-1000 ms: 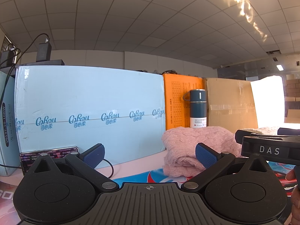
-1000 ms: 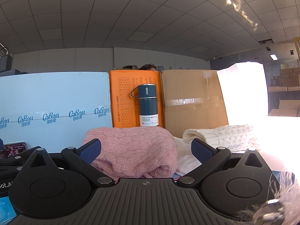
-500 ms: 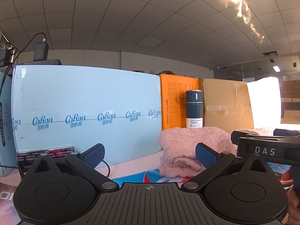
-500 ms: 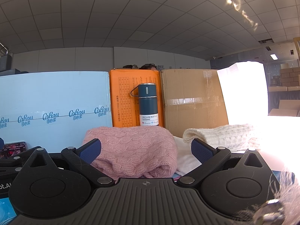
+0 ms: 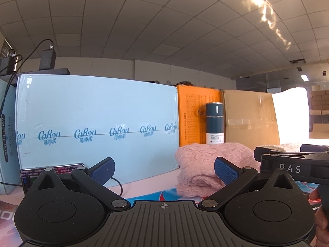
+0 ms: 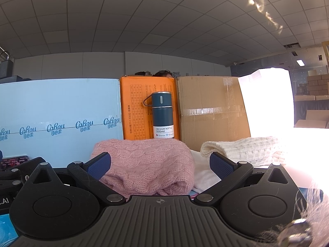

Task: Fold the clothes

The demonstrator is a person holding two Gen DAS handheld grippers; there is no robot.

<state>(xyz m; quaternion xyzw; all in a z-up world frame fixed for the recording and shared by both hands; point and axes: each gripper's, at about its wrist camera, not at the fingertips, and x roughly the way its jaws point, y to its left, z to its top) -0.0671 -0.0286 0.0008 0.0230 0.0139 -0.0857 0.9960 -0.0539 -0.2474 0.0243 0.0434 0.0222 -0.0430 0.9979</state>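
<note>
From where I sit, both tools are idle: my left gripper (image 5: 164, 169) has its jaws spread wide with nothing between them, and my right gripper (image 6: 160, 164) is equally wide apart and empty; each hovers low over the table, level with the clothes.

The pink sweater (image 6: 144, 162) sits centre frame in the right wrist view, already a compact folded bundle with its rolled edge facing me; in the left wrist view it lies right of centre, beyond the right fingertip. The cream sweater (image 6: 240, 150) lies to the right of it, also in a folded stack, on a white cloth (image 6: 202, 174) that reaches under its near side; I cannot tell whether that cloth is a garment waiting to be folded. I judge the task to be far along, perhaps finished for these two pieces; no loose, spread-out clothing shows in either view, though the glare at the right edge hides part of the table.

As for containers: the blue vacuum bottle (image 6: 162, 115) stands upright behind the pink sweater, capped, contents unseen; the light blue carton (image 5: 92, 127), the orange box (image 6: 139, 107) and the taped cardboard box (image 6: 211, 111) stand along the back, all closed as far as I can see. A phone (image 5: 51, 169) leans at the lower left of the left view.
</note>
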